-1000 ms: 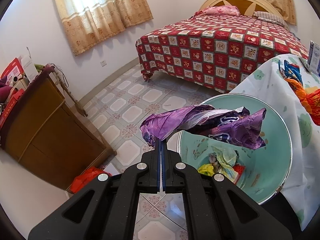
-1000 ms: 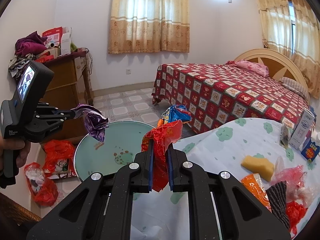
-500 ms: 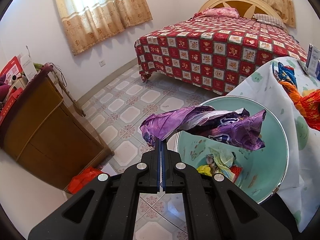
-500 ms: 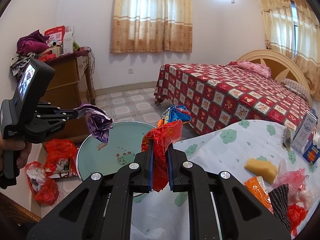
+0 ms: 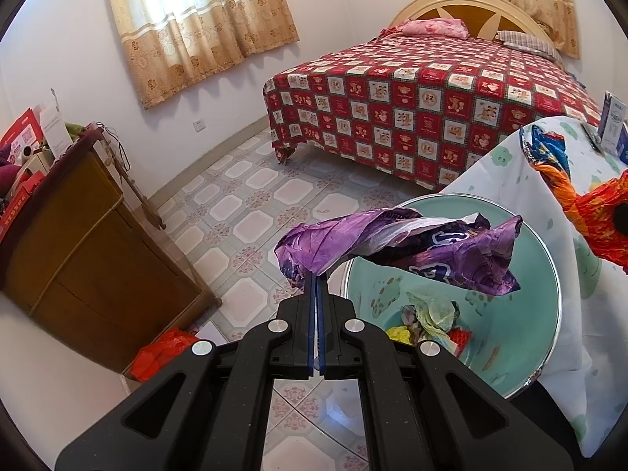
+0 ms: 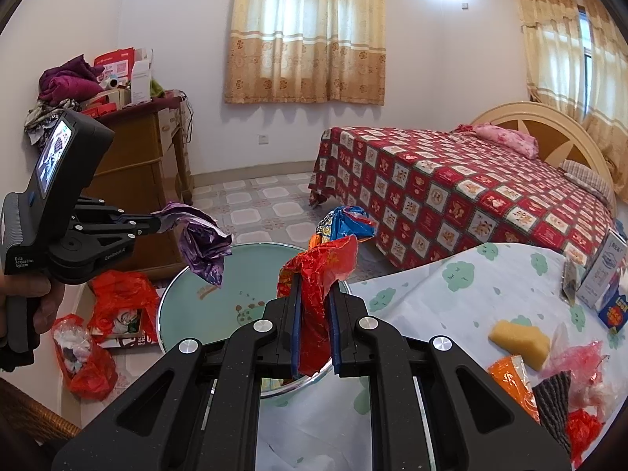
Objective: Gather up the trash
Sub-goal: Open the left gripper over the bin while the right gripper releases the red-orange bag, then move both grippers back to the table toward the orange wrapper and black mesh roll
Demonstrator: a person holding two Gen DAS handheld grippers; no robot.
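Observation:
My left gripper [image 5: 316, 280] is shut on a crumpled purple wrapper [image 5: 412, 247] and holds it over the rim of a teal trash bin [image 5: 526, 314] with several pieces of trash inside. From the right wrist view the left gripper [image 6: 155, 224] holds that purple wrapper [image 6: 204, 247] above the bin [image 6: 188, 294]. My right gripper [image 6: 314, 286] is shut on a red wrapper [image 6: 322, 267] joined to a blue and orange wrapper [image 6: 345, 221], at the table edge beside the bin. The red wrapper also shows in the left wrist view [image 5: 600, 216].
A table with a white cloud-print cloth [image 6: 451, 294] carries a yellow sponge [image 6: 518, 343], pink and red bags [image 6: 581, 361], an orange packet, a dark fabric piece and boxes [image 6: 604, 274]. Red bags [image 6: 117, 302] lie on the floor by a wooden cabinet [image 5: 78, 243]. A bed [image 5: 424, 98] stands behind.
Both grippers have shifted slightly, so the bin sits a little lower and nearer in both views. Both stay shut on their wrappers.

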